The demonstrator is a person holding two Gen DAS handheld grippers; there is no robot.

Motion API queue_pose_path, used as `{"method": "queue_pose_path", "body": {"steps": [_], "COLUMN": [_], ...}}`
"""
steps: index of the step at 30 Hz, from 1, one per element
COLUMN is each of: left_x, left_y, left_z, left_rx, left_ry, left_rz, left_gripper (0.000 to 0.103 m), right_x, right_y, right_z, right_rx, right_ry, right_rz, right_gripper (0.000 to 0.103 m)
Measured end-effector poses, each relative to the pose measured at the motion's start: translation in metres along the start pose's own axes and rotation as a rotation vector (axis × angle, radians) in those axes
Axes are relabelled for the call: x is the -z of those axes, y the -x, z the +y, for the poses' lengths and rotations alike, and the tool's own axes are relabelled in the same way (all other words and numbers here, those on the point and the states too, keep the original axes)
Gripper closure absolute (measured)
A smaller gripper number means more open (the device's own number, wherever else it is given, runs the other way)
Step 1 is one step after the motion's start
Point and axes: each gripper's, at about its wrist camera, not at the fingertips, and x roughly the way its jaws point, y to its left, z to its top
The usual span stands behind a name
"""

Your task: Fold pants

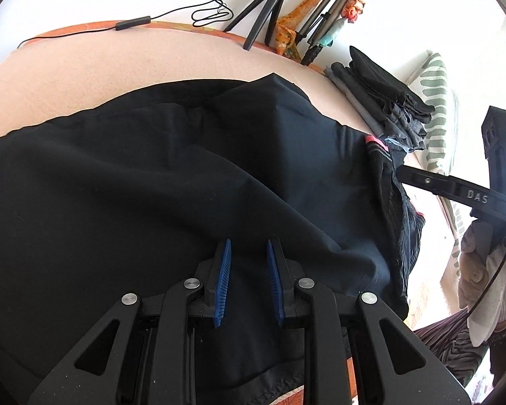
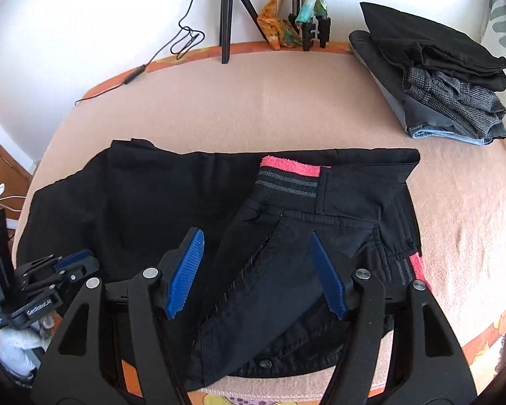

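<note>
- Lying across the peach-covered bed (image 2: 286, 108), the black pants (image 2: 192, 202) run left to right, their long axis roughly crosswise to both grippers' fingers.
- The waistband end, with its pink-trimmed elastic (image 2: 290, 166) and open fly, sits to the right, directly ahead of the right gripper (image 2: 256, 263); the legs appear to trail off to the left.
- The right gripper's blue-padded fingers (image 2: 185, 270) stand wide apart, holding nothing, poised just above the fly and pocket area at the near edge.
- The left gripper (image 1: 248, 273) hovers over the broad, rumpled leg fabric; its fingers are narrowly parted with no cloth pinched between them.
- Judging by this layout, the right hand is nearer the waist and the left nearer the legs, so a fold along the long axis would likely have each take its own end.
- The cloth looks bunched in the middle, which may need smoothing first.
- A stack of folded clothes (image 2: 435, 77) sits at the bed's far right corner, well apart from the pants; a tripod (image 2: 227, 17) stands behind the bed.
</note>
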Motion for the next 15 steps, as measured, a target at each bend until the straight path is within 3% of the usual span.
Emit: {"method": "queue_pose_path", "body": {"steps": [8,13,15], "left_x": [-0.003,-0.003,-0.002], "left_y": [-0.002,0.0,0.0], "left_z": [0.004,0.006,0.006], "left_rx": [0.018,0.022,0.022], "left_ry": [0.037,0.036,0.034], "left_rz": [-0.003,-0.005,-0.008], "left_gripper": [0.083,0.083,0.083], "right_x": [0.002,0.003,0.001], "right_y": [-0.048,-0.057,-0.058], "right_z": [0.026,0.028,0.024], "right_rx": [0.157,0.168,0.146], "right_ry": [0.093,0.12,0.099], "right_rz": [0.098,0.113,0.107], "right_gripper": [0.036,0.036,0.044]}}
